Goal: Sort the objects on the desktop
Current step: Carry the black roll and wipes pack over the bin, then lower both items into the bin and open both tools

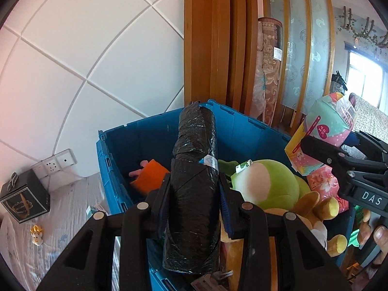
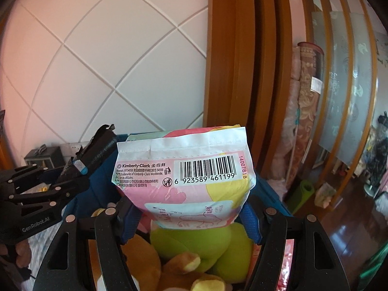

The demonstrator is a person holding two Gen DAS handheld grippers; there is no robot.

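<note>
My left gripper (image 1: 194,194) is shut on a black roll of bags (image 1: 194,169) and holds it upright over the blue bin (image 1: 116,150). It also shows in the right wrist view (image 2: 94,152). My right gripper (image 2: 189,208) is shut on a pink and white tissue pack (image 2: 184,177) with a barcode, held above the bin's right side; the pack shows in the left wrist view (image 1: 332,121). The bin holds a green plush toy (image 1: 264,184), a brown plush toy (image 1: 315,206) and an orange item (image 1: 148,177).
A black gift box (image 1: 24,196) and a small yellow toy (image 1: 37,235) lie on the pale cloth surface (image 1: 68,208) left of the bin. Wall sockets (image 1: 55,162) sit behind. A wooden frame (image 1: 208,38) and glass screen stand behind the bin.
</note>
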